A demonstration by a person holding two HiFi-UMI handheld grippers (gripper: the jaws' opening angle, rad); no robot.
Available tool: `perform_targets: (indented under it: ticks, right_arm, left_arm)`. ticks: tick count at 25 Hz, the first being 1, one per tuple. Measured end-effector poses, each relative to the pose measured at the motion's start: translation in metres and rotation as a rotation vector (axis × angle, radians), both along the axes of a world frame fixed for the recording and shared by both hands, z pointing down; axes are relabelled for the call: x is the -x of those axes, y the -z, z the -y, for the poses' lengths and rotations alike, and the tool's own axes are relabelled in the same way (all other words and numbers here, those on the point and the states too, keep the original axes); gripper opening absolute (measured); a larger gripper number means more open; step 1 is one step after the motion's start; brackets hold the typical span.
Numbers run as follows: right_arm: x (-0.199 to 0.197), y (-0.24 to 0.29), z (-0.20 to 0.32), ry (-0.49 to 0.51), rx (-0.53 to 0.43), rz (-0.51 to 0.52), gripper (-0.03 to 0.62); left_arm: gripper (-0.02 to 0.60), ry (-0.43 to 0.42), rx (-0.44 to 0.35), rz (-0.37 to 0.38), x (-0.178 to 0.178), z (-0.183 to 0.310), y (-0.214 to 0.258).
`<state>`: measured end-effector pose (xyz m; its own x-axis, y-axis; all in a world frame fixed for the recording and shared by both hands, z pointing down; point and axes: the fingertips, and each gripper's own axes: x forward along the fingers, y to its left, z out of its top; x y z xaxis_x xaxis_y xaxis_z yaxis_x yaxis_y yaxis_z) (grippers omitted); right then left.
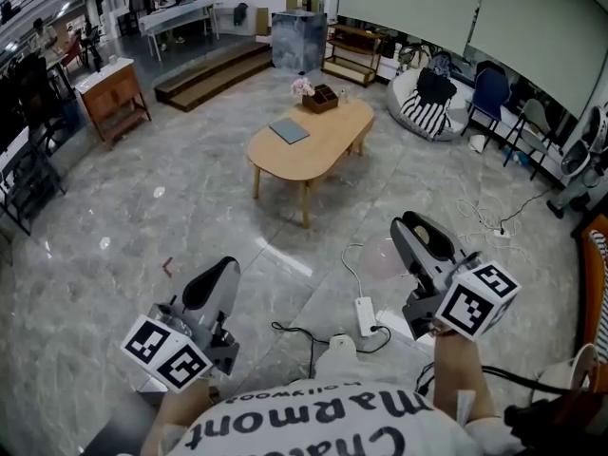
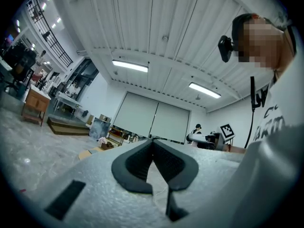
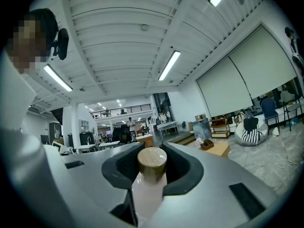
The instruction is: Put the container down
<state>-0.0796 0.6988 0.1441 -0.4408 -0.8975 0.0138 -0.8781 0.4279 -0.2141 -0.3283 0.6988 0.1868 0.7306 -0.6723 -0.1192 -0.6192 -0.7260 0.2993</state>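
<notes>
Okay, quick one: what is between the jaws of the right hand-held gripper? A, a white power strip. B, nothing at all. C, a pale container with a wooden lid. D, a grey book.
C: in the right gripper view the right hand-held gripper has its dark pads closed on either side of a pale container topped with a round wooden lid.

A big open lab-like hall: marble floor [image 1: 142,217], oval wooden surface [image 1: 313,150] ahead of the right hand-held gripper [image 1: 415,228], beanbag [image 1: 426,112], roll-down screens [image 1: 408,3].
</notes>
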Motion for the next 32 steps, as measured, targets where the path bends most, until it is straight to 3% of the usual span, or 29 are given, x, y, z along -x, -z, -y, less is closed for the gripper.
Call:
perform_targets:
  ticks: [7,13,32]
  right_arm:
    - [-0.007,-0.016,0.032,-0.003,0.026,0.011,0.114]
    - [-0.017,-0.026,0.087,0.022,0.039,0.014,0.114]
    - [-0.106,-0.024,0.370,0.141,0.034,-0.036,0.114]
  left_arm:
    - [0.015,0.019,0.057,-0.010,0.002,0.029,-0.027]
    - [0.015,0.040,0.061,0.003,-0.008,0.075,-0.027]
    - [0.015,0.075,0.068,-0.038,-0.113,0.347,-0.020]
